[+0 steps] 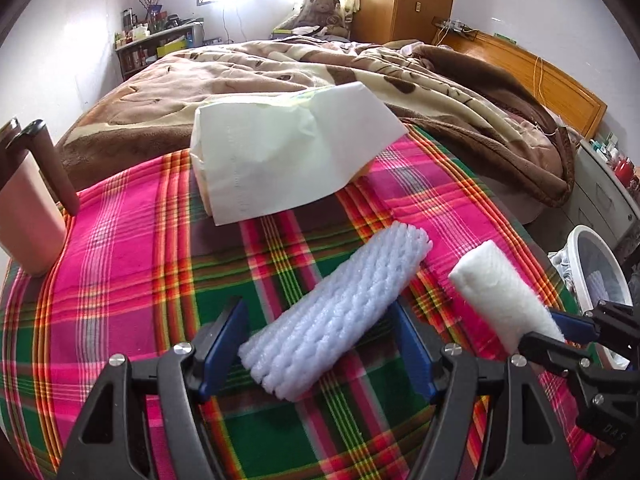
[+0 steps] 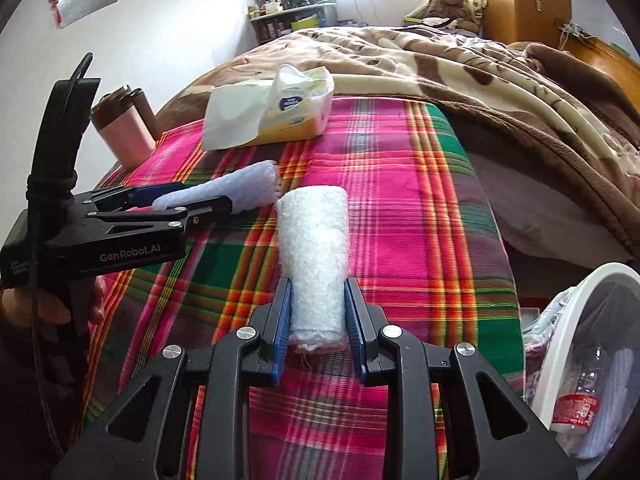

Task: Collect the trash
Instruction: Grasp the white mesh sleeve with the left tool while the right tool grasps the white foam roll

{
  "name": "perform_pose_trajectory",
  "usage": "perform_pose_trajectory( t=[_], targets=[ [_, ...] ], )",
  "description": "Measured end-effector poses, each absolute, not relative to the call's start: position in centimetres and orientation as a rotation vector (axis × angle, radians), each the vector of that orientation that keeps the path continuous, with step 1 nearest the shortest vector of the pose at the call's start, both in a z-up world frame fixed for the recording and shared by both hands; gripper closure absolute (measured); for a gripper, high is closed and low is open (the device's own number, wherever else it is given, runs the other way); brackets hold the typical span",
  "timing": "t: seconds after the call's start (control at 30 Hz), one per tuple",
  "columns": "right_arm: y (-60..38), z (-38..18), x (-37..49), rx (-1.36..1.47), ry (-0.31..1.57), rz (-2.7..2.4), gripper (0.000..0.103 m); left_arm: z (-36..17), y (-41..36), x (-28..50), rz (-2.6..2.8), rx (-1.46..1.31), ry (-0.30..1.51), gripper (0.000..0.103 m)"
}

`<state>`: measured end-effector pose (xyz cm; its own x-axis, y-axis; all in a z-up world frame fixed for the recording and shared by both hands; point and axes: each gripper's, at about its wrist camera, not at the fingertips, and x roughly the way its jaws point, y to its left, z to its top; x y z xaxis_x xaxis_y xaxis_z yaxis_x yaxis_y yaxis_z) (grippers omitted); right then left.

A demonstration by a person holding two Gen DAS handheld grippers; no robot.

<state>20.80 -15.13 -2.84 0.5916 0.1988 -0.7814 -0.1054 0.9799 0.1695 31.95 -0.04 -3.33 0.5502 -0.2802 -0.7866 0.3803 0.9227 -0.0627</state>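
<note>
Plaid cloth (image 1: 132, 280) covers the near end of the bed, its right edge dropping to the floor, where a white bin (image 2: 576, 328) holds a plastic bottle (image 2: 576, 406). A tissue pack (image 2: 296, 114) and pink flask (image 1: 28, 216) sit near the far and left edges, leaving bare cloth between. The left gripper (image 1: 320, 350) stands with jaws apart around a ribbed foam net sleeve (image 1: 336, 312) lying on the cloth, pads not pressing it. The right gripper (image 2: 318, 316) is clamped on a white foam roll (image 2: 314, 256), just beside the sleeve.
</note>
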Motion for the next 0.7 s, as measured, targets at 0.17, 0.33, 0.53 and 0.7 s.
perform_pose_trajectory(
  t=[0.17,0.33,0.53,0.7],
  targets=[
    [-16.0,-2.9,20.8,0.131,0.916,0.158,0.076,-4.1,-0.8,32.3,-0.398,0.130,0.935,0.029],
    [-16.8,-3.1,20.8,0.152,0.912,0.147,0.076,-3.9,-1.2,32.2,-0.390,0.128,0.926,0.042],
    [-17.2,-2.9,20.5,0.167,0.900,0.143,0.076,-3.7,-1.6,31.5,-0.350,0.138,0.910,0.073],
    [-17.8,-2.6,19.8,0.177,0.886,0.139,0.076,-3.3,-1.6,30.0,-0.337,0.136,0.895,0.073]
  ],
)
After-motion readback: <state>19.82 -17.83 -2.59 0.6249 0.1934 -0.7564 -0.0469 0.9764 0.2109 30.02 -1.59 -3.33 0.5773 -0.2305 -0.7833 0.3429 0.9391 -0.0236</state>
